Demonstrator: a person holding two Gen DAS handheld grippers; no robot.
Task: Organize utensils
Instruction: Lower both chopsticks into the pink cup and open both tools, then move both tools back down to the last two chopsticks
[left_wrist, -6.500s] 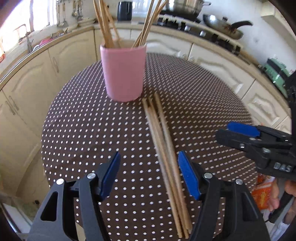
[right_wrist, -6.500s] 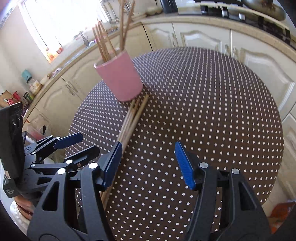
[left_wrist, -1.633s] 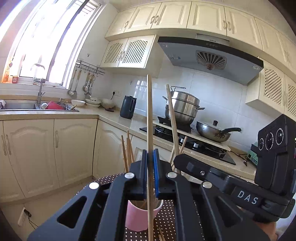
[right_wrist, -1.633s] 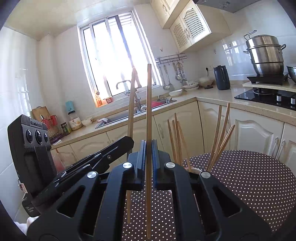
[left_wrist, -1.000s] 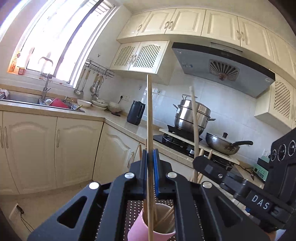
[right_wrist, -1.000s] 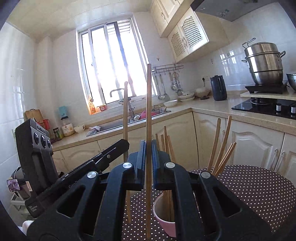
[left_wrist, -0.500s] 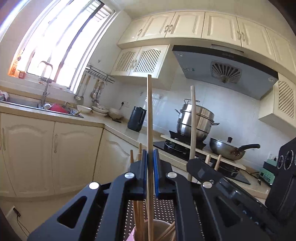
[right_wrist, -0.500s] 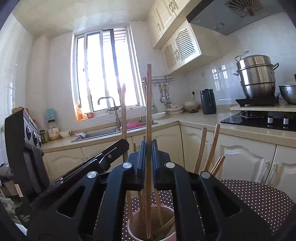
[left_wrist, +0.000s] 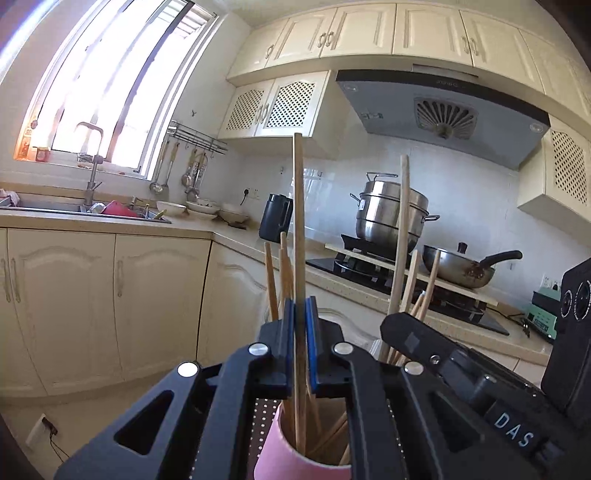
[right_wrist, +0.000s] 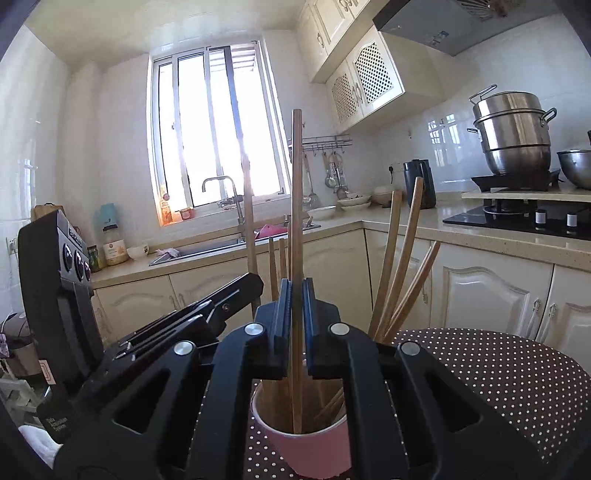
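My left gripper (left_wrist: 300, 332) is shut on an upright wooden chopstick (left_wrist: 298, 221) whose lower end reaches down inside the pink cup (left_wrist: 273, 458). My right gripper (right_wrist: 295, 314) is likewise shut on an upright chopstick (right_wrist: 296, 192), its lower tip inside the same pink cup (right_wrist: 306, 446). Several more chopsticks (right_wrist: 400, 258) lean in the cup. In the left wrist view the right gripper (left_wrist: 417, 343) stands close on the right with its chopstick (left_wrist: 400, 229). The right wrist view shows the left gripper (right_wrist: 221, 299) on the left.
The cup stands on a round table with a brown polka-dot cloth (right_wrist: 498, 369). Cream cabinets (left_wrist: 74, 295), a sink under the window (right_wrist: 207, 251), a stove with a steel pot (left_wrist: 391, 218) and a pan (left_wrist: 461, 266) line the counters behind.
Both grippers have sunk with their chopsticks. The lower ends, above the cup's mouth a second ago, now reach into the cup, and the cup sits nearer and more centred under both.
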